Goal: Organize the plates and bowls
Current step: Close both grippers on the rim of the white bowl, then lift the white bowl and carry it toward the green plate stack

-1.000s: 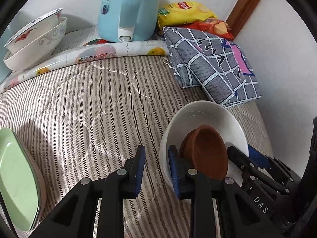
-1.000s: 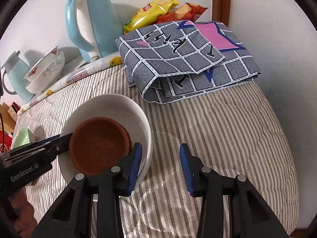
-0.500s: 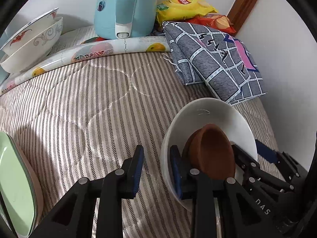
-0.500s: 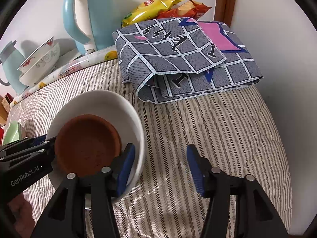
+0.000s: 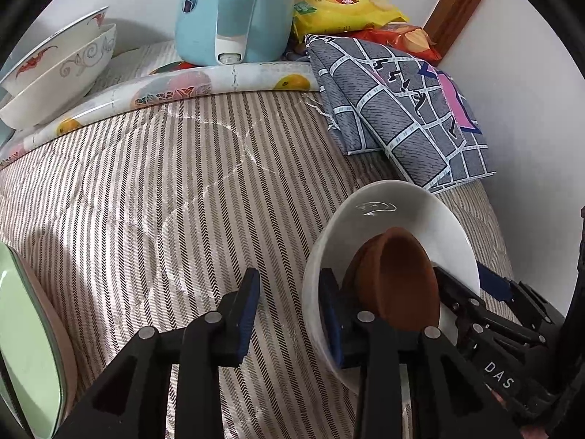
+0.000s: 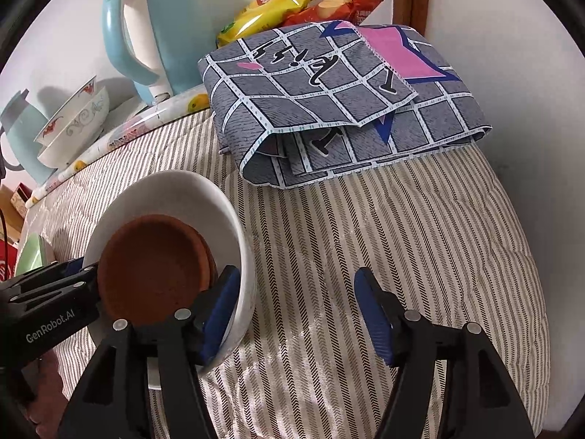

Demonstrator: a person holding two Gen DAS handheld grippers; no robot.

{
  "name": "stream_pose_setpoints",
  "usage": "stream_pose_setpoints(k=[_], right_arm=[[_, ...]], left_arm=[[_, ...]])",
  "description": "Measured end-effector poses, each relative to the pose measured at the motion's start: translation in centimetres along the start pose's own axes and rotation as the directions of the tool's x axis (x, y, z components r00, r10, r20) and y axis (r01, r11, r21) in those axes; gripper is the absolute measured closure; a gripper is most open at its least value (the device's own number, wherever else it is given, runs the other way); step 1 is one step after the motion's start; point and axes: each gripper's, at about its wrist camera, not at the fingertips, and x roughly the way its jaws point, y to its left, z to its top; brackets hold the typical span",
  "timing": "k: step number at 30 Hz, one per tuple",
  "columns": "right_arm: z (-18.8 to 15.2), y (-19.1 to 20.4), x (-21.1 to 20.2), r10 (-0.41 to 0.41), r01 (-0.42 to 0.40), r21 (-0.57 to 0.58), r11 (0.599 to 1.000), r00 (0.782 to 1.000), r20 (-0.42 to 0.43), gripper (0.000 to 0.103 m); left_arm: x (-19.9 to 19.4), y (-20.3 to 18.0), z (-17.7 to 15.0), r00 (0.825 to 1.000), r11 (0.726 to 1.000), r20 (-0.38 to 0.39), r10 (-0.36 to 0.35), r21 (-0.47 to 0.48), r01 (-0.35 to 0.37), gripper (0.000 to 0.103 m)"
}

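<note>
A brown bowl (image 5: 398, 278) sits nested inside a white bowl (image 5: 395, 208) on the striped cloth. My left gripper (image 5: 290, 311) straddles the white bowl's near-left rim. One finger is inside and one outside, the jaws are opening, and the outer pad is clear of the rim. My right gripper (image 6: 298, 307) straddles the opposite rim of the white bowl (image 6: 175, 190) beside the brown bowl (image 6: 153, 259). It stands wide open, its outer finger far from the bowl. Each gripper shows in the other's view: the right gripper (image 5: 493, 311) and the left gripper (image 6: 47, 292).
Two stacked patterned bowls (image 5: 62, 69) and a blue kettle (image 5: 234, 11) stand at the back. A folded grey checked cloth (image 5: 402, 117) and snack bags (image 5: 343, 7) fill the back right corner by the wall. A green plate (image 5: 25, 329) lies at the left edge.
Both grippers' jaws have spread wider around the white bowl's rim, the right one much more. The nested bowls stay where they were.
</note>
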Motion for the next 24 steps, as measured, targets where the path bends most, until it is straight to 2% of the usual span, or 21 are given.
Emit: stream_pose_setpoints(k=[2, 4, 8, 9, 12, 15, 24], right_arm=[[-0.2, 0.2, -0.2, 0.020, -0.020, 0.003, 1.000, 1.000, 0.006, 0.050], [-0.2, 0.6, -0.3, 0.043, -0.043, 0.007, 0.999, 0.999, 0.012, 0.062], [-0.3, 1.2, -0.4, 0.069, -0.070, 0.019, 0.997, 0.997, 0.022, 0.076], [-0.3, 1.3, -0.4, 0.076, -0.076, 0.021, 0.997, 0.997, 0.025, 0.080], [-0.4, 2.0, -0.6, 0.072, -0.073, 0.006, 0.997, 0.996, 0.044, 0.089], [-0.6, 2.3, -0.7, 0.046, -0.046, 0.000, 0.999, 0.997, 0.063, 0.090], [-0.8, 2.2, -1.1, 0.033, -0.034, 0.029, 0.999, 0.997, 0.065, 0.092]], left_arm=[[0.0, 0.2, 0.0, 1.000, 1.000, 0.003, -0.014, -0.012, 0.014, 0.073], [0.0, 0.2, -0.1, 0.999, 0.999, 0.009, -0.031, -0.019, 0.031, 0.076], [-0.1, -0.2, -0.2, 0.998, 0.998, 0.019, -0.058, -0.008, 0.058, 0.087], [-0.2, -0.4, -0.2, 0.998, 0.998, 0.023, -0.058, -0.002, 0.058, 0.091], [-0.3, -1.0, -0.3, 0.999, 0.999, 0.042, -0.032, 0.019, 0.031, 0.091], [-0.3, -1.1, -0.3, 0.998, 0.999, 0.059, -0.025, 0.026, 0.023, 0.092], [-0.6, -1.3, -0.6, 0.998, 1.000, 0.070, 0.002, 0.019, -0.004, 0.094]])
